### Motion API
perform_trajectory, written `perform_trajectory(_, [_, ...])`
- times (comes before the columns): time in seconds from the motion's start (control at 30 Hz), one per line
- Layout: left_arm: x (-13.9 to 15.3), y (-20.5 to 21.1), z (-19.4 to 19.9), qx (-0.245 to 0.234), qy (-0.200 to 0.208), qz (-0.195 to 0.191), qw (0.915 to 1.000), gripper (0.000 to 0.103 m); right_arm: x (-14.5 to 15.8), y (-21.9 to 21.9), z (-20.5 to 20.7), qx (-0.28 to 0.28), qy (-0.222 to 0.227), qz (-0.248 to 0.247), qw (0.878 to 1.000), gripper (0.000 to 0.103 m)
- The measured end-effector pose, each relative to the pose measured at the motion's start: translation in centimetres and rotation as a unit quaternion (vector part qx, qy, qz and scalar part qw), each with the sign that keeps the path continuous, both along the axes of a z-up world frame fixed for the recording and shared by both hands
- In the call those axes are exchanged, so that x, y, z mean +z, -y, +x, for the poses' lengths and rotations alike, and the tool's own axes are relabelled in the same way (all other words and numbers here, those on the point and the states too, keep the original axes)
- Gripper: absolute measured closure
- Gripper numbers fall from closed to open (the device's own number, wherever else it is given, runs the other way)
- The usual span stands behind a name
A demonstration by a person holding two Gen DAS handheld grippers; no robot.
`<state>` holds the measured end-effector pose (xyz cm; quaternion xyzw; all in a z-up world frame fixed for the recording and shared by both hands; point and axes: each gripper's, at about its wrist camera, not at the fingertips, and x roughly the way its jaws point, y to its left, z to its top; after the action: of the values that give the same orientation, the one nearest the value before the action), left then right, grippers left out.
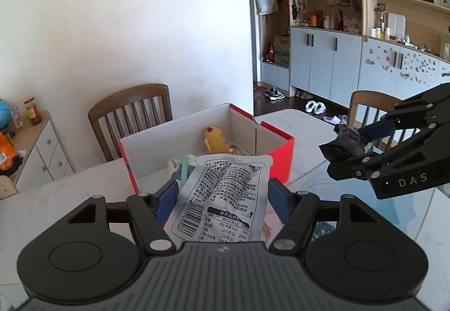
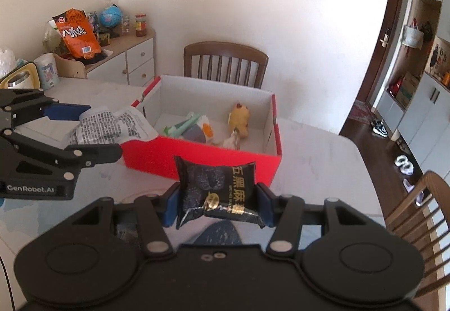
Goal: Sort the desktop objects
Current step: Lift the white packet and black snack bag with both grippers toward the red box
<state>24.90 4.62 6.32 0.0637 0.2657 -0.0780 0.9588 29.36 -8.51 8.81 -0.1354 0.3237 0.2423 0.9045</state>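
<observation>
Blue pads of the left gripper (image 1: 223, 198) are pressed against the two side edges of a silver snack packet (image 1: 225, 193), which is held flat with its printed back upward and its far end pointing toward the box. The right gripper (image 2: 218, 202) is likewise closed on a black snack packet (image 2: 216, 187), clamped across its width so that the pouch stands up between the fingers. Each packet is gripped by its edges, probably so that it can be dropped cleanly once the pads are parted.

Both packets are carried above the white table (image 2: 323, 148) and aimed at the red cardboard box (image 2: 202, 159), whose open top is faced by both grippers. The silver packet is seen from the right wrist view just beside the box's left corner, near the rim; the black one is kept short of the front wall. The box is judged to be the collecting place for the sorting, since a yellow plush toy (image 2: 239, 119) and a green-and-white wrapped item (image 2: 188, 122) already lie inside it; what else lies at the bottom is too small to be told with certainty.

Wooden chairs (image 2: 225, 60) are stood behind the box and at the table's right end, and a sideboard (image 2: 126, 58) crowded with jars and an orange bag is set against the wall.
</observation>
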Motion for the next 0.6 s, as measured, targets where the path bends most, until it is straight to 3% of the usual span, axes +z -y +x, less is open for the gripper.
perform_trajectory(0.6, [0.6, -0.7, 6.4, 0.06, -0.007, -0.007, 0.9982, 0.034, 0.4, -0.7, 6.9, 0.022, -0.001, 0.013, 1.0, 0.048])
